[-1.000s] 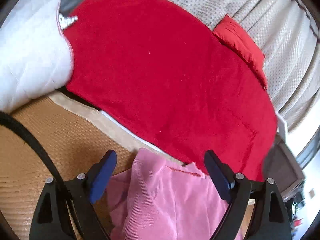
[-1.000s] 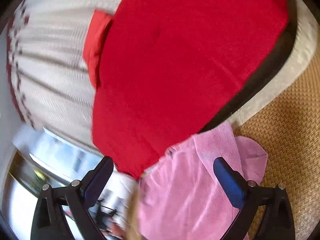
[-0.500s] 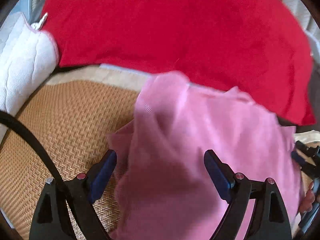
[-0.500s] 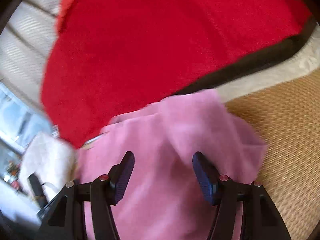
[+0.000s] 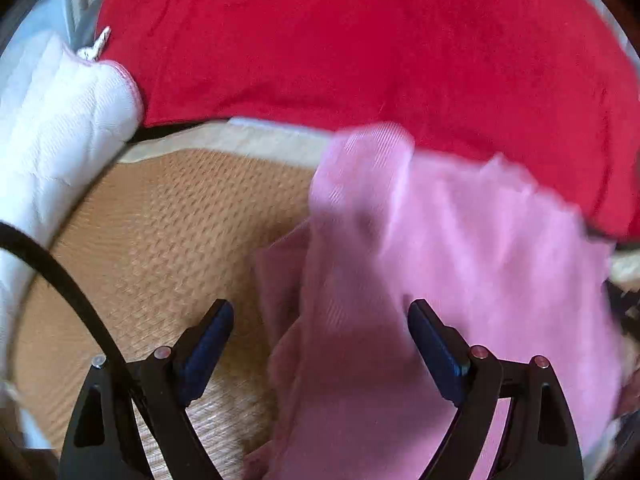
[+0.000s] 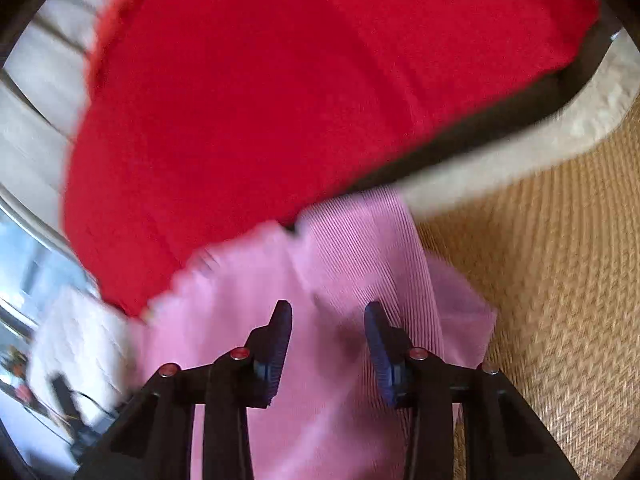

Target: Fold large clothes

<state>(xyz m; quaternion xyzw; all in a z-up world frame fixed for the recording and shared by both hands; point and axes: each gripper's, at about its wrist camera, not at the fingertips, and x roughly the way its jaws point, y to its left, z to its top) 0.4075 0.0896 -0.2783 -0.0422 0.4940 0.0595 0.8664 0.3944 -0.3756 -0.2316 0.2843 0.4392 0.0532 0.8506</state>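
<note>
A pink ribbed garment lies bunched on a woven straw mat, its far edge against a red blanket. My left gripper is open wide above the garment's left part, with pink cloth between and below its fingers. In the right wrist view the same pink garment fills the lower middle. My right gripper is partly closed, its blue pads still apart with pink cloth between them. Both views are motion-blurred.
A white quilted pillow lies at the left of the mat. The red blanket covers the area beyond, with pale curtains behind. The straw mat extends to the right. A black cable crosses the left view.
Both grippers have come down and tilted toward the pink garment, which now fills more of each view. My right gripper has narrowed from wide open to partly closed. The left stays wide open.
</note>
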